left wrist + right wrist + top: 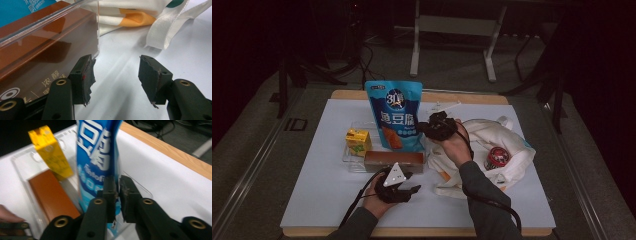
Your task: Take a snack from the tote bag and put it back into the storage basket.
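— What sits farthest left on the table (312,200)?

— A yellow carton (358,141), standing in the left end of a clear plastic tray (348,159). Just right of it, along the tray's near side, lies a long brown box (393,161). In the left gripper view that box (37,55) shows behind the tray's clear wall (98,35).

— And the left gripper?

— The left gripper (412,190) is on the near side of the tray, in the person's left hand (377,200), low over the white table cover. Its jaws stand wide apart with nothing between them; in its own view the left gripper (116,77) has one pad just beside the tray's corner, though I can't tell whether it touches.

— What's in the middle?

— A tall blue pouch (396,114) stands upright at the back of the tray, behind the brown box. The right gripper (424,127) reaches to its right edge from the right hand (454,145).

— Is it holding the pouch?

— It looks so. In the right gripper view the right gripper (117,195) has its jaws nearly together on the pouch's (97,157) edge, with a thin strip of blue between the pads; the picture is blurred there. The yellow carton (51,155) and the brown box (53,195) show to the left of it.

— And to the right?

— A white cloth bag (492,145) lies crumpled on the table, just beside the tray, with a round red tin (497,158) resting in its folds. The bag's white strap (172,27) and an orange patch show in the left gripper view.
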Demonstrator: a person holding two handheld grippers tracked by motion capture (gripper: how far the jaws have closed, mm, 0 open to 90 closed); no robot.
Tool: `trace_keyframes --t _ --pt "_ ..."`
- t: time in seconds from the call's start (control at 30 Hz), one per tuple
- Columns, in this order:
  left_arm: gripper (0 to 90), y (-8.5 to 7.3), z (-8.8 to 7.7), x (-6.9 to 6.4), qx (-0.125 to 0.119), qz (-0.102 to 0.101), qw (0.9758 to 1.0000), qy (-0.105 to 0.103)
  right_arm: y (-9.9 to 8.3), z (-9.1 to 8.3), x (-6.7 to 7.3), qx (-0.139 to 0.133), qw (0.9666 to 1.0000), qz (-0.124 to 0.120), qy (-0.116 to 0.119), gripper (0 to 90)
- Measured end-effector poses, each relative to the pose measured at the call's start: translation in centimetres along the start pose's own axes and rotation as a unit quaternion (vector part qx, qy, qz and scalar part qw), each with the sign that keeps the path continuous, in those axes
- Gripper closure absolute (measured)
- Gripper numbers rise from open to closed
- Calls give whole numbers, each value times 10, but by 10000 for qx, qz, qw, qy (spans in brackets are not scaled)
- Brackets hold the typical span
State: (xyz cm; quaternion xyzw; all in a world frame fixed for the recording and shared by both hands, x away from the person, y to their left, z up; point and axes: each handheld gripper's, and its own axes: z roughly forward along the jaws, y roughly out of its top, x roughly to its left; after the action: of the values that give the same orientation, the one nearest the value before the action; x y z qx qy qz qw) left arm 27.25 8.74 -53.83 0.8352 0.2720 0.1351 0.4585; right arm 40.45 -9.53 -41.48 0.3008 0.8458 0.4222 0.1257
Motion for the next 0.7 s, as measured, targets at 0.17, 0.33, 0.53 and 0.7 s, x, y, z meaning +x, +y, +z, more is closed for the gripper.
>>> trace_keyframes --t 0.17,0.33,0.53,0.7 --pt "454 0 0 0 -5 -4 10000 -8 1 8 5 142 9994 -172 -249 879" --pt "454 0 0 0 4 4 10000 5 3 12 8 114 9993 -190 -289 891" --pt "453 0 0 0 -3 2 10000 -1 3 16 13 152 9989 -297 -332 896" --pt "454 0 0 0 6 23 10000 8 -3 20 13 296 9980 -377 -413 897"
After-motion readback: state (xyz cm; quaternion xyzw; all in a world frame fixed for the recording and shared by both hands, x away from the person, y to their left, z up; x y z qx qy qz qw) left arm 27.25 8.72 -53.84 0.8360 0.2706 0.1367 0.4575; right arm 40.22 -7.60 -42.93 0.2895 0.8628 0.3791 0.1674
